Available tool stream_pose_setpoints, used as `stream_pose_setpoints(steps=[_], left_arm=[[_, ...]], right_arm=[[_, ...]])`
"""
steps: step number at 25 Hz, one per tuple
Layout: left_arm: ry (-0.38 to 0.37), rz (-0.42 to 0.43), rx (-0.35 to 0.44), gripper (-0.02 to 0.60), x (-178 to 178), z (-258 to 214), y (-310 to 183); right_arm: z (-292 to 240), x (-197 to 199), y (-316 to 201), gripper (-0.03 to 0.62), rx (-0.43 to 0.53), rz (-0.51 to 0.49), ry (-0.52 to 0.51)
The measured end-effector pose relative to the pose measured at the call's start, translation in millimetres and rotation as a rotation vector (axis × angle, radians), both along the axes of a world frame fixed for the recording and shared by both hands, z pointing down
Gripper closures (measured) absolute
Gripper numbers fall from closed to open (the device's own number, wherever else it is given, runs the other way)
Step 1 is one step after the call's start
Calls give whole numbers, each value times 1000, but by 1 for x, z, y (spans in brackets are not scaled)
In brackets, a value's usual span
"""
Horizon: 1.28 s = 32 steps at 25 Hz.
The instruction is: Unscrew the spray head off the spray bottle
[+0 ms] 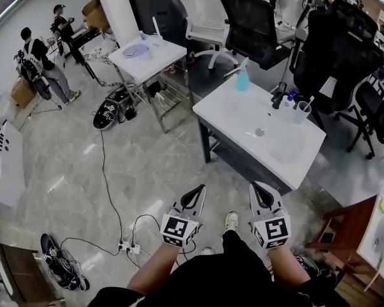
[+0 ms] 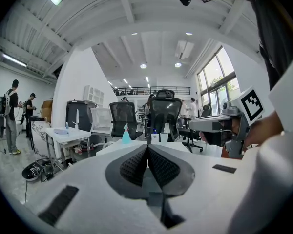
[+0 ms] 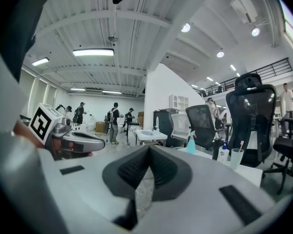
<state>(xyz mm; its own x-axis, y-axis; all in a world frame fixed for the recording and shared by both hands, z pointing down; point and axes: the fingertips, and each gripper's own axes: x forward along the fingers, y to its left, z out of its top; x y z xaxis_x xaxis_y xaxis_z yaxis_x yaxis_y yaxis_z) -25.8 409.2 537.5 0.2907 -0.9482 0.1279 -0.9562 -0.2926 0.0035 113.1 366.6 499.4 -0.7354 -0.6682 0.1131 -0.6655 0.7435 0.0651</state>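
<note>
Left gripper (image 1: 200,188): jaws clenched tip to tip, ribbed pads pressed together, nothing between them. Held low in front of the body, over the floor, well short of the worktop (image 1: 230,115). Right gripper (image 1: 254,185): same posture just beside it, jaws likewise clamped together on nothing, tips aimed toward the worktop's near edge.

Spray bottle (image 1: 242,79): teal, upright at the far corner of the white worktop, on its left side, with the spray head (image 1: 244,63) on and untouched. Well apart from both grippers. In the left gripper view, just left of the closed jaw tips and far behind them; in the right gripper view, off to the right of the tips.

At the worktop's far right end, close together: a black tap (image 1: 278,97), a small bottle with a blue cap (image 1: 288,100) and a clear cup (image 1: 302,112) holding a stick-like thing. Near the middle: a round drain (image 1: 260,132) in a shallow basin.

Behind the worktop: a black office chair (image 1: 253,21) and a white chair (image 1: 205,15). To its left: a small white table (image 1: 155,61) carrying a bluish round dish (image 1: 136,50). On the floor near the left gripper: a white power strip (image 1: 131,248) with cables. Far left: a person (image 1: 37,56) in a dark top, and a second person (image 1: 63,21) further back.
</note>
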Motion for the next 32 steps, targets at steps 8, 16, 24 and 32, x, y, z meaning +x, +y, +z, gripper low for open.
stream_pose_setpoints(steps=[8,16,24,32], left_arm=[[-26,-42,-29,568,-12,1,-106],[-27,-70,-38,568,-12,2,-170],[-28,-61,-41,567,-18,12,-216],[-13,-3,-44,568,-30,25,-281]], right_arm=[[3,-2,-111,589,-20,-43,-14],[3,-6,-178,589,-16,-82,-20],[17,-7,-214,589,-37,-76,-15],[26,-24,-268,589,-43,-35,6]])
